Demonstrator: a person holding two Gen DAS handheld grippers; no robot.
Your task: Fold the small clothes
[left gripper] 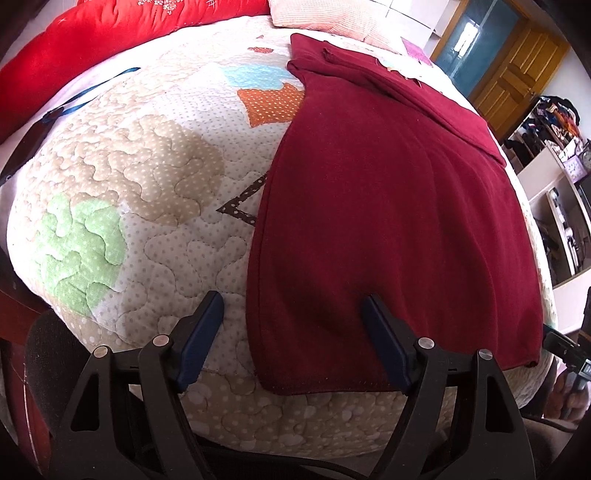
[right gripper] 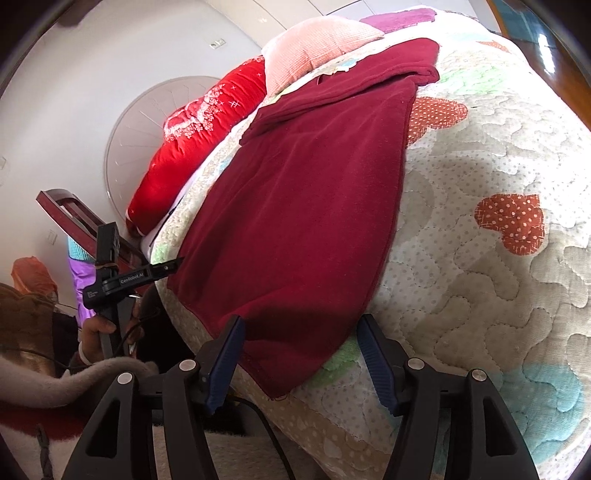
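A dark red garment [left gripper: 388,203] lies spread flat on the quilted patchwork bedspread [left gripper: 147,166], its top folded over at the far end. My left gripper [left gripper: 291,306] stands open over the garment's near left hem corner, the right finger above the cloth and the left above bare quilt. In the right wrist view the same garment [right gripper: 303,206] runs away from me, and my right gripper [right gripper: 301,325] stands open astride its near right corner. No pad presses on the cloth. The left gripper [right gripper: 173,264], held by a hand [right gripper: 98,328], shows at the garment's other corner.
A red padded quilt [left gripper: 92,40] and a pink pillow [left gripper: 321,18] lie at the head of the bed. A wooden door [left gripper: 517,74] and cluttered shelves [left gripper: 554,192] stand to the right. The bedspread [right gripper: 480,295] drops off at the near edge; a dark wooden frame [right gripper: 74,210] sits left.
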